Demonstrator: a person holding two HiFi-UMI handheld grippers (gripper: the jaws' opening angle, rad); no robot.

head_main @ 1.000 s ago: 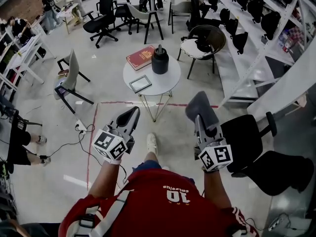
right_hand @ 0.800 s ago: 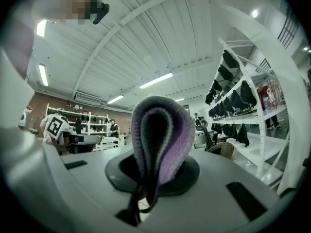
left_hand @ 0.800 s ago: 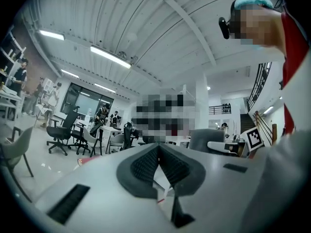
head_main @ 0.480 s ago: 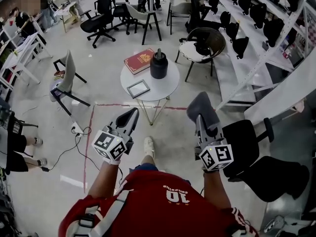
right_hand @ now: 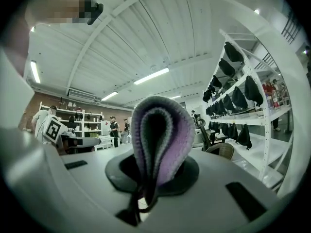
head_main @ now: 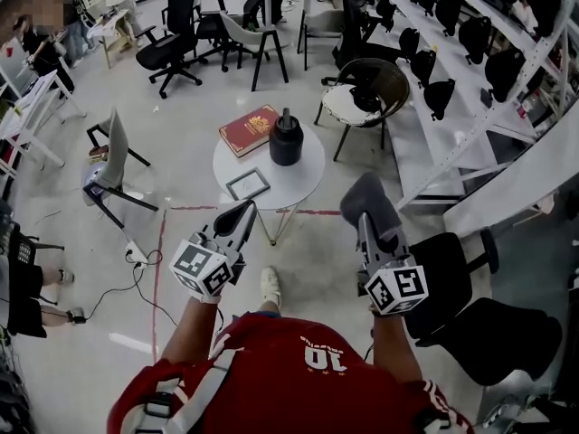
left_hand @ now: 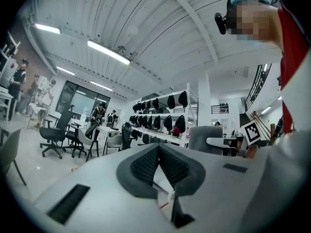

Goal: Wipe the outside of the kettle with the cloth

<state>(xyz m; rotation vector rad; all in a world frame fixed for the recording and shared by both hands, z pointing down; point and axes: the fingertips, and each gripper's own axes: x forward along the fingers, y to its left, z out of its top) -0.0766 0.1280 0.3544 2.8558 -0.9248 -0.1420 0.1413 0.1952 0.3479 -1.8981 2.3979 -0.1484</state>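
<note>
While the right claw [head_main: 364,213] pinches one cloth [right_hand: 163,135], one kettle [head_main: 286,139] stands well apart.

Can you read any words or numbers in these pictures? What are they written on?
"10": on the person's red shirt, in white, in the head view.
Small white word just above the "10": too blurred to read.
Gold print on the red book lying on the round table: too small to read.
Marker cubes: black-and-white square patterns only, no words.

One kettle [head_main: 286,138], apparently; one cloth [head_main: 369,202]
</note>
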